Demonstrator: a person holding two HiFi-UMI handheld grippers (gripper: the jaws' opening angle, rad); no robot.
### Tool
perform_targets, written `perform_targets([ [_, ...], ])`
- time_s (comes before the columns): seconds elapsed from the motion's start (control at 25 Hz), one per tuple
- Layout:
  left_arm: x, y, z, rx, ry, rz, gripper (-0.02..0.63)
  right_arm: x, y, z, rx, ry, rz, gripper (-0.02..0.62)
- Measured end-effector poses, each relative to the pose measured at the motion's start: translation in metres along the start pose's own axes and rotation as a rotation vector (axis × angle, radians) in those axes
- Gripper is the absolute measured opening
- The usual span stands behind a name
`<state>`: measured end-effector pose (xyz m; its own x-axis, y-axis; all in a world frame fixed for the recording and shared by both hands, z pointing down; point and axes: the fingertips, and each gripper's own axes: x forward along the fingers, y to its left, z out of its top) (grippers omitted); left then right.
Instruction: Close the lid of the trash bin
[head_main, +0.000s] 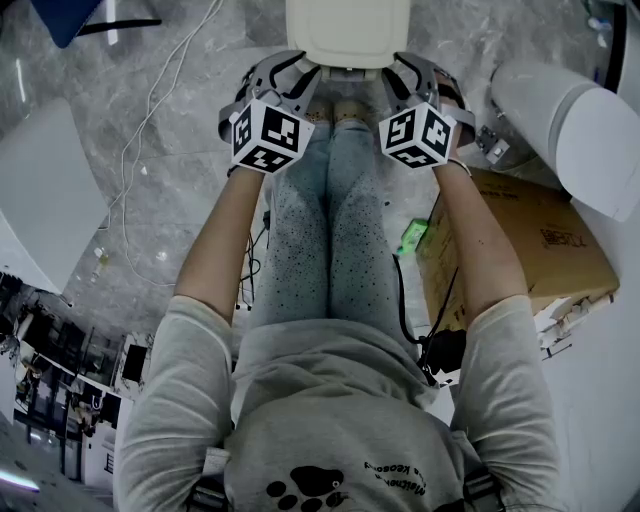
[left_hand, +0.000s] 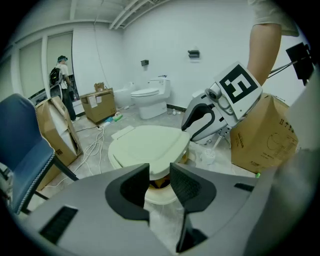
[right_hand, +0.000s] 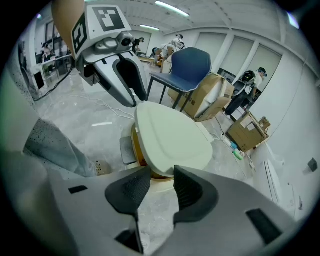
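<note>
Head view: left tongs (head_main: 298, 78), right tongs (head_main: 398, 78) both open beside lid (head_main: 347, 30). Likely light, stiff plastic; press front rim.

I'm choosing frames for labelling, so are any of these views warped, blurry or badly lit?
Head view: even light, sharp, little visible warping. Left gripper view: strong fisheye with dark corners and bowed walls; the lid is sharp. Right gripper view: same fisheye, bright ceiling strips, lid clear.
</note>
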<state>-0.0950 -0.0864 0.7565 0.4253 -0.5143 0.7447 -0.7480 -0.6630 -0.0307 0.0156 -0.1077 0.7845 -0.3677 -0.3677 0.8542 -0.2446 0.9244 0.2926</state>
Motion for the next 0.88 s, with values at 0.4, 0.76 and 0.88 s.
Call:
perform_targets([
  [0.4, 0.026, -0.013, -0.005, -0.052, 0.023, -0.064, 0.137, 0.008, 0.006, -0.008, 0.077, 0.023, 0.039, 0.156],
  [0.76, 0.038, -0.015, -0.015, -0.045, 0.074, -0.079, 0.137, 0.009, 0.013, -0.005, 0.139, -0.005, 0.06, 0.118],
  [0.88, 0.04, -0.015, -0.019, -0.043, 0.09, -0.078, 0.137, 0.008, 0.011, 0.002, 0.17, -0.033, 0.055, 0.073],
])
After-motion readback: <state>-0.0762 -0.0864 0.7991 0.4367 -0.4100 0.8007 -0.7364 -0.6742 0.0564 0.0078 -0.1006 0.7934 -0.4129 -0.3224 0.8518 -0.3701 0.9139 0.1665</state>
